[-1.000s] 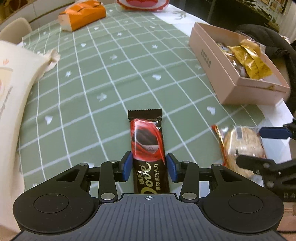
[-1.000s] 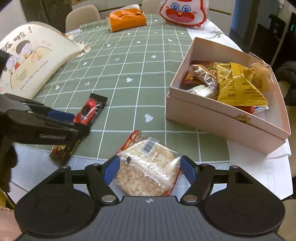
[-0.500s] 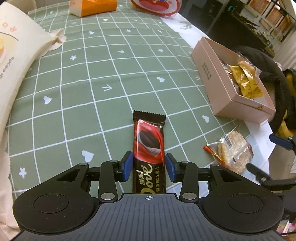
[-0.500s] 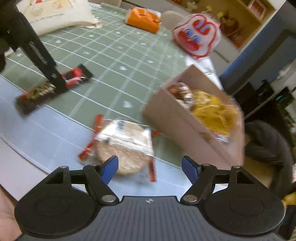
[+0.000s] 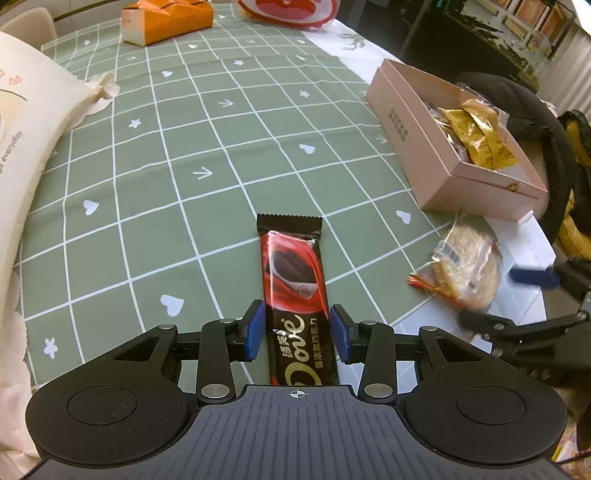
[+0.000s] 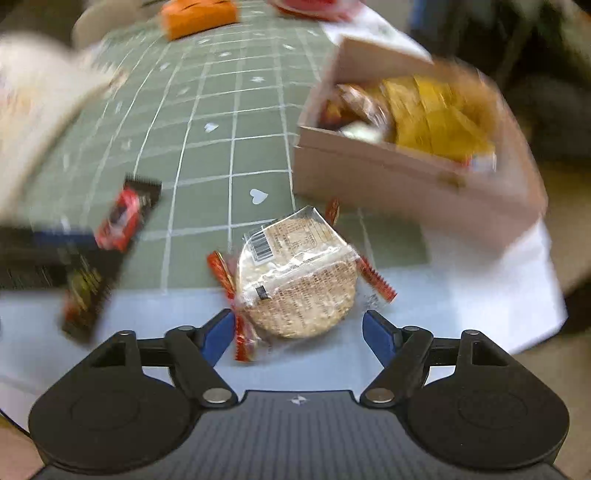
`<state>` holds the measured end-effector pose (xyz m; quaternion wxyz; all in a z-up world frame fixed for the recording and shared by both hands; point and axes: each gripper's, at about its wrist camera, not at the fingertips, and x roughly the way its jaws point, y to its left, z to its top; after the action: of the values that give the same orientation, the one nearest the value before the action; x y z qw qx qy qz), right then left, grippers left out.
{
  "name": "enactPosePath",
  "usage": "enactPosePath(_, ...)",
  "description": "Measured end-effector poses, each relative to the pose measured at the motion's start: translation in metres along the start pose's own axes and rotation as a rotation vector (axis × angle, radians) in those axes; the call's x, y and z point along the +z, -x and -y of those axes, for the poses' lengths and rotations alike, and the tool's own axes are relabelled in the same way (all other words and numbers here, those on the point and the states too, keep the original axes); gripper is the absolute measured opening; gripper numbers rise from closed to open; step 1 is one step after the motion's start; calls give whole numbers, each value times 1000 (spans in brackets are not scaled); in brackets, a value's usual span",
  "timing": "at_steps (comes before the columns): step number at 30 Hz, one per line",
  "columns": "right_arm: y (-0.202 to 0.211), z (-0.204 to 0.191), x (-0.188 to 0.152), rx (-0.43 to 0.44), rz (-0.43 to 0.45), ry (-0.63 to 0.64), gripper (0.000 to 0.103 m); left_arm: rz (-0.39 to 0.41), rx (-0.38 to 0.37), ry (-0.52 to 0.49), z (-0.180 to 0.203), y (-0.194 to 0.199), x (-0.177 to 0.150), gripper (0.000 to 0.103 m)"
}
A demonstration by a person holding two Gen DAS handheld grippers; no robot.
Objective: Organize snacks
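A Dove chocolate bar [image 5: 293,295] in a dark red wrapper lies on the green checked tablecloth [image 5: 184,147]. My left gripper [image 5: 297,332] straddles its near end, pads just off its sides, open. A clear-wrapped round cracker pack [image 6: 295,280] lies near the table's front edge. My right gripper [image 6: 299,334] is open just behind it, not touching. The pink box [image 5: 443,155] holds several snacks at the right. The bar also shows blurred in the right wrist view [image 6: 110,243], and the cracker pack in the left wrist view [image 5: 461,266].
A cream printed cushion [image 5: 33,129] lies at the left. An orange tissue box [image 5: 166,22] and a red-and-white bag [image 5: 291,11] stand at the far end. A dark chair with clothing [image 5: 535,110] is right of the table. The table edge is close.
The right gripper swung back to face the cracker pack head-on and closer; its view is motion-blurred. The left gripper stayed around the chocolate bar, tilting slightly.
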<state>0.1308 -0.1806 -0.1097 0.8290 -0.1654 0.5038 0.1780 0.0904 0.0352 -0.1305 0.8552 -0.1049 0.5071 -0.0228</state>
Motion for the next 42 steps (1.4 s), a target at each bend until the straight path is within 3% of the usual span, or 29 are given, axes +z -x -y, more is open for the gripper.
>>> enactPosePath(3, 3, -16, -22, -245, 98, 260, 76, -4, -12, -12, -1, 0, 0, 43)
enactPosePath(5, 6, -18, -34, -345, 118, 315, 76, -5, -13, -25, -1, 0, 0, 43)
enactPosePath(6, 11, -14, -36, -320, 120, 285, 76, -4, -12, -33, -1, 0, 0, 43)
enactPosePath(8, 27, 0, -32, -160, 124, 146, 76, 1, -14, -57, 0, 1, -1, 43)
enactPosePath(10, 39, 15, -25, -7, 150, -54, 76, 6, -18, -79, 0, 1, -3, 43)
enactPosePath(12, 39, 31, -18, 84, 162, -270, 77, 7, -24, -91, 0, 1, -4, 43)
enactPosePath(14, 29, 42, -13, 90, 171, -443, 77, 5, -30, -88, -2, 1, -3, 43)
enactPosePath(17, 4, 49, -4, -27, 131, -555, 77, 3, -33, -85, -2, 1, -3, 43)
enactPosePath(20, -16, 45, 3, -32, 110, -564, 78, -2, -32, -75, -2, 1, -1, 42)
enactPosePath(25, -23, 24, 10, -30, 109, -447, 81, -15, -19, -57, -1, -1, 2, 42)
enactPosePath(27, -23, 18, 10, -16, 99, -404, 74, -19, -13, -49, 0, -1, 3, 42)
enactPosePath(33, -11, 10, 9, 23, 92, -271, 70, -17, 2, -47, 2, -1, 3, 42)
enactPosePath(38, 23, 15, -6, 65, 126, -257, 70, 32, -4, -93, 1, 3, -6, 35)
enactPosePath(42, 50, 35, -19, 60, 161, -303, 70, 53, -12, -134, 7, 10, -7, 18)
